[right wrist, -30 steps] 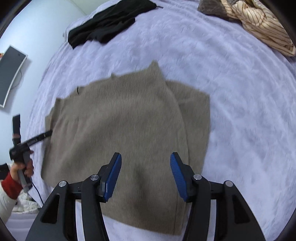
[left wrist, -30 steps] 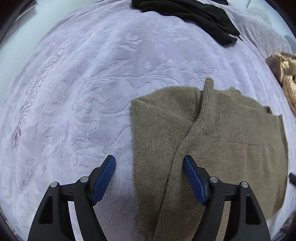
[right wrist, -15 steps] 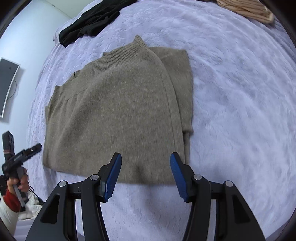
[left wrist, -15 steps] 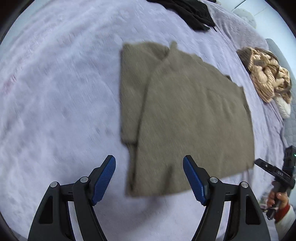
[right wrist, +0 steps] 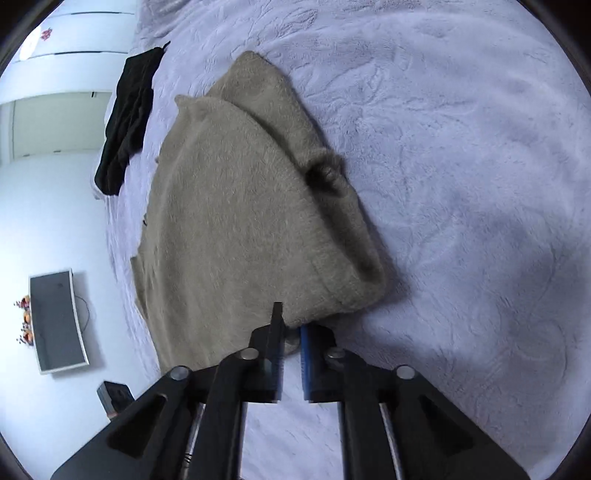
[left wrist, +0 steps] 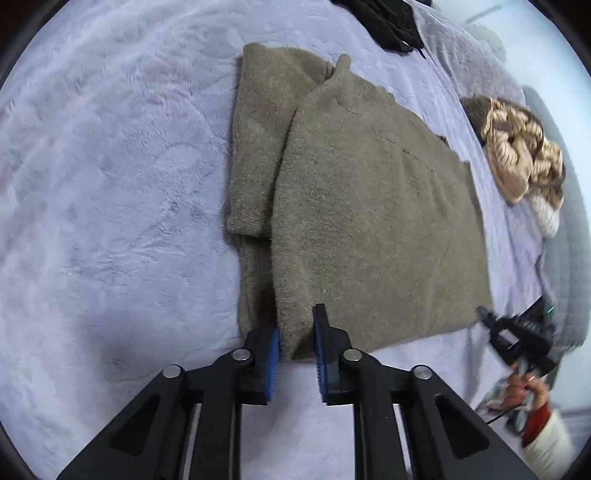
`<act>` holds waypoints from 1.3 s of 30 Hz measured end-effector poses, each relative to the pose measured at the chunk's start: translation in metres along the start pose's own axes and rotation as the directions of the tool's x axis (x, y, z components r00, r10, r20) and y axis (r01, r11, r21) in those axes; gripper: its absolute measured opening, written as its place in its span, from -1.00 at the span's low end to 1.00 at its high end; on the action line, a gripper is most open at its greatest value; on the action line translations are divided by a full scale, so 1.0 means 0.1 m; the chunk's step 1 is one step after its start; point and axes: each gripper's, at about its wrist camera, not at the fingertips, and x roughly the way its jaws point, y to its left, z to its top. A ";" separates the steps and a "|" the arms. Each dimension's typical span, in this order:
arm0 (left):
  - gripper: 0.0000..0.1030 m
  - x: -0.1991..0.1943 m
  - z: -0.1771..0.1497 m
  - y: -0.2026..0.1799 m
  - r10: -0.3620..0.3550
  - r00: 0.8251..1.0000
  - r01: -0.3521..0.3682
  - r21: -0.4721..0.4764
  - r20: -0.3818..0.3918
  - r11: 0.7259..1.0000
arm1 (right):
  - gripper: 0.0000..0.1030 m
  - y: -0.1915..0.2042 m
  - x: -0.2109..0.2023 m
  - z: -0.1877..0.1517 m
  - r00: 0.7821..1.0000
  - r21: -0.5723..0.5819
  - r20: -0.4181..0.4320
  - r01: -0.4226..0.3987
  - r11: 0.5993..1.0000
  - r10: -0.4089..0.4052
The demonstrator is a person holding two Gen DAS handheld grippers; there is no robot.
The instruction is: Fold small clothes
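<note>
Olive sweater [left wrist: 369,221] lies flat on the bed [left wrist: 110,184], one sleeve already folded in; left gripper [left wrist: 295,343] is closing on its near hem corner, right gripper [right wrist: 291,332] clamped on the hem, so the main folds remain, judging by layout.

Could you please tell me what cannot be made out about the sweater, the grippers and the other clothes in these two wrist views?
- Left wrist view: the olive sweater hem corner is hidden between the left gripper pads.
- Right wrist view: the right gripper covers the hem it pinches; contact is hidden.
- Left wrist view: the black garment is cut off by the top edge.
- Left wrist view: the striped garment is bunched; its type is unclear.
</note>
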 end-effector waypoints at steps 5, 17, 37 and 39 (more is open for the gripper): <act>-0.67 0.17 -0.18 0.09 0.093 0.996 -0.092 0.037 -0.018 0.995 | -0.85 0.06 0.11 -0.02 0.981 -0.181 -0.017 0.189 0.965 -0.195; -0.66 -0.04 -0.46 0.24 0.216 0.976 -0.216 -0.065 -0.007 0.974 | -0.83 0.20 0.13 -0.15 0.955 -0.263 -0.043 0.272 0.926 -0.293; 0.61 0.09 -0.59 0.11 0.259 0.966 -0.260 -0.051 -0.017 0.964 | -0.81 0.81 0.16 -0.57 0.905 -0.469 -0.053 0.351 0.811 -0.422; 0.61 0.18 -0.58 0.07 0.255 0.966 -0.257 -0.048 -0.036 0.965 | -0.81 0.90 0.22 -0.64 0.903 -0.499 -0.062 0.341 0.797 -0.426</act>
